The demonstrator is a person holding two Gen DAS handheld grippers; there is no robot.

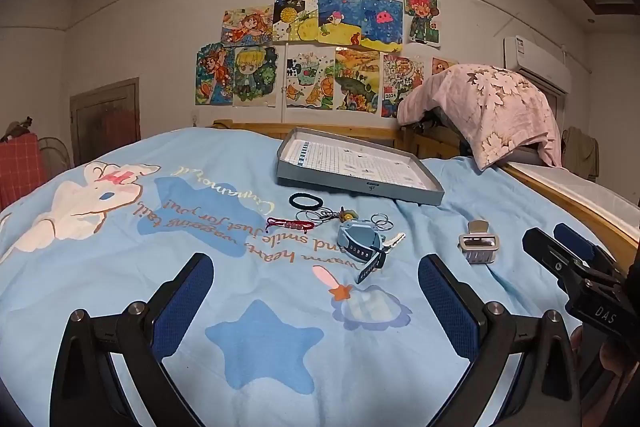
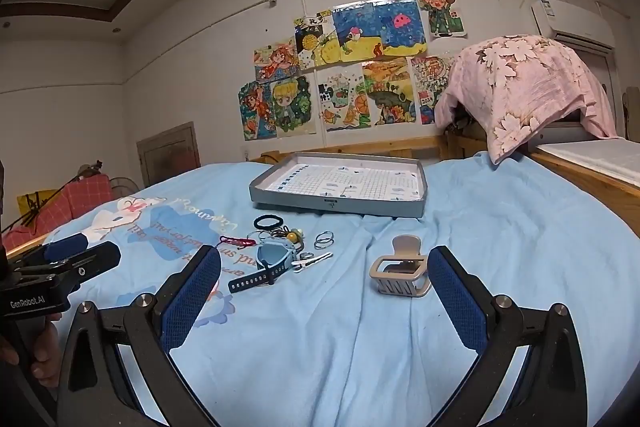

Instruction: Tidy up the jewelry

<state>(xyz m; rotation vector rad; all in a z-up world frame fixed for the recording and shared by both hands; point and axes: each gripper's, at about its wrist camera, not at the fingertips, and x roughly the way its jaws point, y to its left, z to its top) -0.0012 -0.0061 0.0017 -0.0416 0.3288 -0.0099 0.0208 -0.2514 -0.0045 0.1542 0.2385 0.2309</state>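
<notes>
Hovering with both left gripper (image 1: 316, 291) and right gripper (image 2: 324, 287) spread wide, empty, for approach; jewelry pile (image 1: 344, 227) at twelve o'clock, short of grey tray (image 1: 360, 187).

Both wrist views look low and forward across the bedspread (image 1: 280, 307), sharing the tray (image 2: 340, 205) and wall drawings (image 1: 320, 51).

Light-blue cartoon-printed bedsheet (image 1: 120, 287), grey tray (image 1: 360, 187), pink floral cloth (image 1: 500, 107).

Bare sheet (image 2: 500, 247) right of hair claw (image 2: 402, 267): passable. Jewelry cluster (image 2: 280, 247) (tangled, close-packed) fronts grey tray (image 2: 336, 205), narrowing that approach.
</notes>
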